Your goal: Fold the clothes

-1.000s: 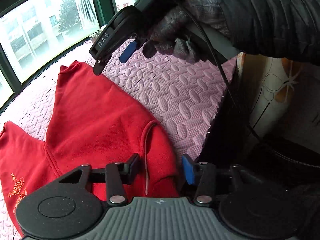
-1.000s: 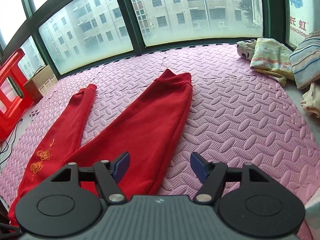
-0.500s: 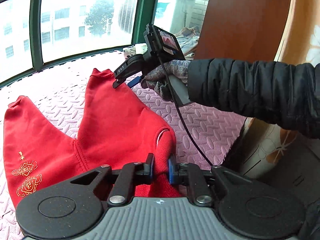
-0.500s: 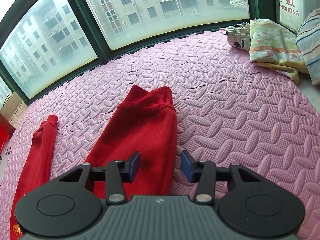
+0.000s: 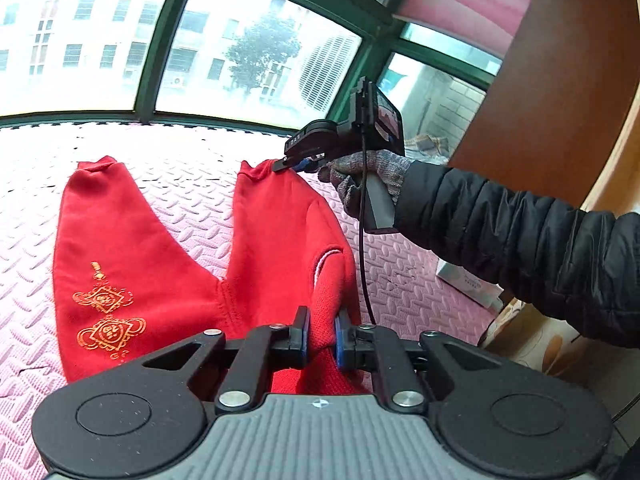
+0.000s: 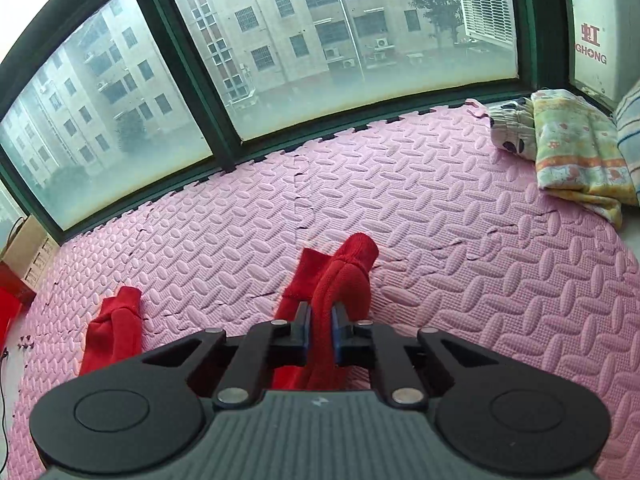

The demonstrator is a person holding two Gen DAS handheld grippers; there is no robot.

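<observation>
**Both ends pinched, fold ready to be made**

While the red trousers [image 5: 132,280] lie on the pink foam mat [image 6: 440,240], the waistband is pinched by the left gripper [image 5: 322,338] and one cuff by the right gripper [image 6: 320,330]. Both ends should be lifted together, evenly. Windows [image 6: 280,40] surround the mat.

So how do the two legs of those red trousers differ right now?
The left trouser leg lies flat on the pink foam mat and bears gold embroidery; the right trouser leg shows none. The right leg's cuff is pinched and bunched in the right gripper; the left leg's cuff lies free. The left gripper pinches the waist on the right leg's side. Both legs are the same red.
</observation>
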